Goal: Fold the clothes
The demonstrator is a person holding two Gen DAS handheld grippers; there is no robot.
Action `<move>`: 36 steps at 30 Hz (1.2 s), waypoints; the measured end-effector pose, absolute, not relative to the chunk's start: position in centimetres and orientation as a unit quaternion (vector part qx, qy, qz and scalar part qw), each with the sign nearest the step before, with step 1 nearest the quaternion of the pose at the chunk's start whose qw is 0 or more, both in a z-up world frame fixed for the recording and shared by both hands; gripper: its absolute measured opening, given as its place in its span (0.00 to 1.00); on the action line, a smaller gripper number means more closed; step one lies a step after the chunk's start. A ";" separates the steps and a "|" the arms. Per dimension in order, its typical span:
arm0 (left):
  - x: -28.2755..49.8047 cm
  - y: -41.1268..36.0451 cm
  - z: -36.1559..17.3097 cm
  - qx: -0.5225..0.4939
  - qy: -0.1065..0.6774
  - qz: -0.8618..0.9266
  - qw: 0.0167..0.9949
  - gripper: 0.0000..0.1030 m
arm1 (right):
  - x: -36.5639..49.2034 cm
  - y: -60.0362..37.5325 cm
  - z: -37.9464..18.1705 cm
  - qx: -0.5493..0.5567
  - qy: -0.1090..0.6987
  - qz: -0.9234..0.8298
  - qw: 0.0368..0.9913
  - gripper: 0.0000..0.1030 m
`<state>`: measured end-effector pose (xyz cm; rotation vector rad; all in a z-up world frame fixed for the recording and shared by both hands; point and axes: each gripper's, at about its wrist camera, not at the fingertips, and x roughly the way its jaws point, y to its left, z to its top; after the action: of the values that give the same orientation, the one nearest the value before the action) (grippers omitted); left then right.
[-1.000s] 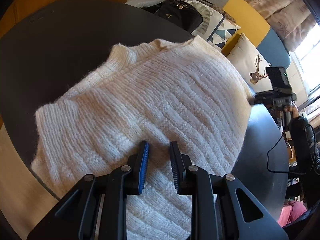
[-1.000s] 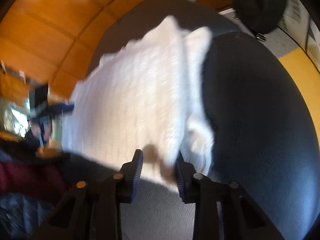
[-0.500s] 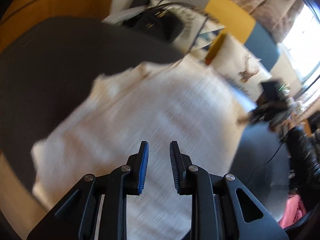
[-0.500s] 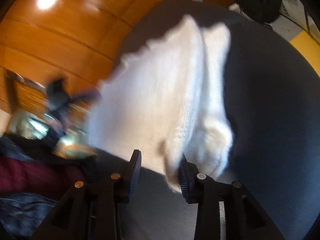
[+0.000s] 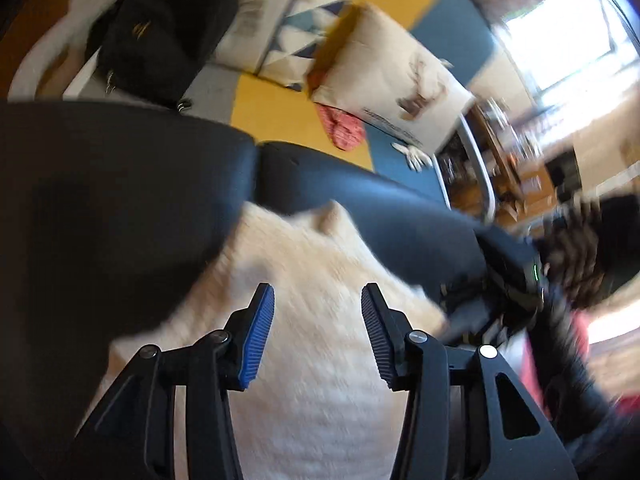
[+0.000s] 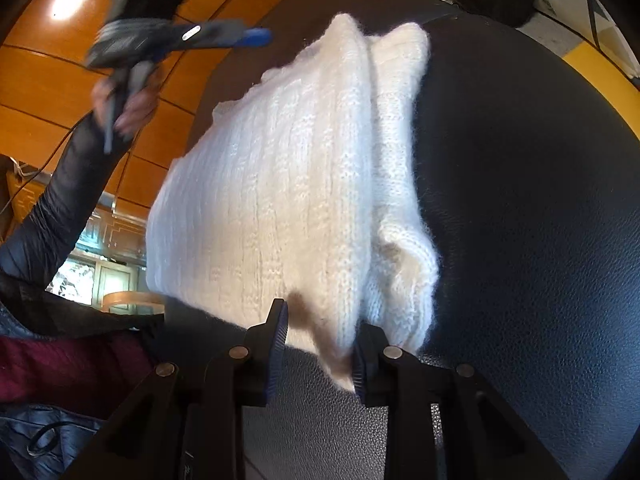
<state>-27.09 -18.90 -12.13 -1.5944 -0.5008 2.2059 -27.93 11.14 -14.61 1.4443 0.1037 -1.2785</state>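
Fingers of the right gripper [image 6: 318, 344] are closing around the near corner of the folded white ribbed knit sweater [image 6: 280, 184], apparently gripping it. The sweater lies on the black leather surface [image 6: 520, 200], long axis pointing away. The left gripper [image 5: 318, 320], empty, is opening.

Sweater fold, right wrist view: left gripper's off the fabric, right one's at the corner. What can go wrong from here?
1. The right gripper has the white knit sweater corner between its closing jaws; a thin bite on fuzzy knit may slip.
2. Pulling that corner could drag the folded layers apart.
3. The left gripper, jaws opening and empty, hangs above the sweater; nothing pins the far side.
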 end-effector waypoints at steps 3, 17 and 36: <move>-28.8 -19.9 -13.8 -0.577 -0.201 0.769 0.186 0.47 | -28.1 11.3 -14.9 0.615 0.032 -0.542 0.572 0.27; -31.9 -18.8 -16.7 -0.592 -0.192 0.733 0.274 0.47 | -29.1 12.0 -15.9 0.616 -0.022 -0.525 0.587 0.27; -22.2 -13.1 -1.4 -0.436 -0.066 0.830 0.343 0.09 | -27.0 9.1 -11.7 0.598 0.100 -0.553 0.571 0.32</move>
<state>-22.19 -13.08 -1.41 -1.1323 -0.1718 2.1568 -26.99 9.06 -11.65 1.4025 0.2357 -1.2986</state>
